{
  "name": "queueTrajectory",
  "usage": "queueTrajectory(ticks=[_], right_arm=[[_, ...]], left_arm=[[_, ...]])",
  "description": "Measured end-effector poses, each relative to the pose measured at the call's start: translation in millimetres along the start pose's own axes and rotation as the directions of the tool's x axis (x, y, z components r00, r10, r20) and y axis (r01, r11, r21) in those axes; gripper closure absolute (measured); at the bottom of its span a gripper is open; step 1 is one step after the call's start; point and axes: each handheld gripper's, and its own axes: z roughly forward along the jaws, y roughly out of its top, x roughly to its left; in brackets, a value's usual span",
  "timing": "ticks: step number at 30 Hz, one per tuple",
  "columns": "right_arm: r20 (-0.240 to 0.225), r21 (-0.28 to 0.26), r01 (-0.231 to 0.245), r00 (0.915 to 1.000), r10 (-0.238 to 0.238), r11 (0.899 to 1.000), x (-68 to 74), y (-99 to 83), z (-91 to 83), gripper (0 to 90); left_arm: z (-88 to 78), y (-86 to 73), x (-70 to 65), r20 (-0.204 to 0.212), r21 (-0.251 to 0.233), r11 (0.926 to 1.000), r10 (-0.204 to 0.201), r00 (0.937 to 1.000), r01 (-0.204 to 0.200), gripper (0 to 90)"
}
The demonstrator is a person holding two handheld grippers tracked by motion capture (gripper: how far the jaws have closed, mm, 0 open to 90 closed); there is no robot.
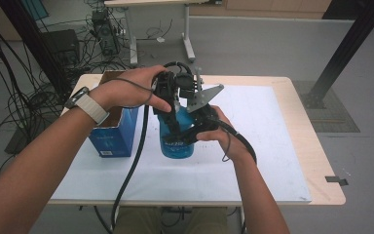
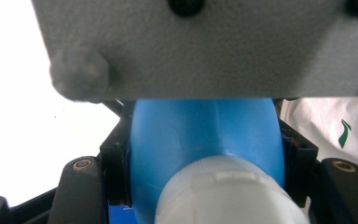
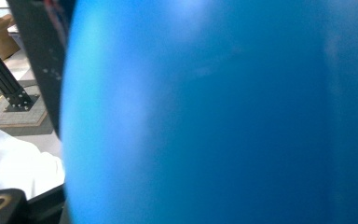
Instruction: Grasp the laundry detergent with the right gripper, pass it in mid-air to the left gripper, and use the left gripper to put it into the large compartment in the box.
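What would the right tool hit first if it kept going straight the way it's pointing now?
The blue bottle: its wall sits right up against the right tool, which is already clamped on the bottle's body, so nothing else lies in between.

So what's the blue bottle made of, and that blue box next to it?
The blue bottle looks like smooth plastic: in the left gripper view its shoulder shows a soft sheen and a moulded seam, below a white cap that also looks plastic. The blue box seems to be printed cardboard, judging by the brown inner flaps at its open top.
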Motion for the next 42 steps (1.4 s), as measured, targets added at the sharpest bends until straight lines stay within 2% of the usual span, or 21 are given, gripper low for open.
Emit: queueTrajectory(ticks=[42], right_arm=[[-0.002, -0.012, 0.019, 0.9998, -0.019, 1.0, 0.8, 2.3, 0.3, 43.2]], left_arm=[[-3.2, -2.2, -2.8, -0.01, -0.006, 0.9999, -0.014, 0.9999, 0.014, 37.7]])
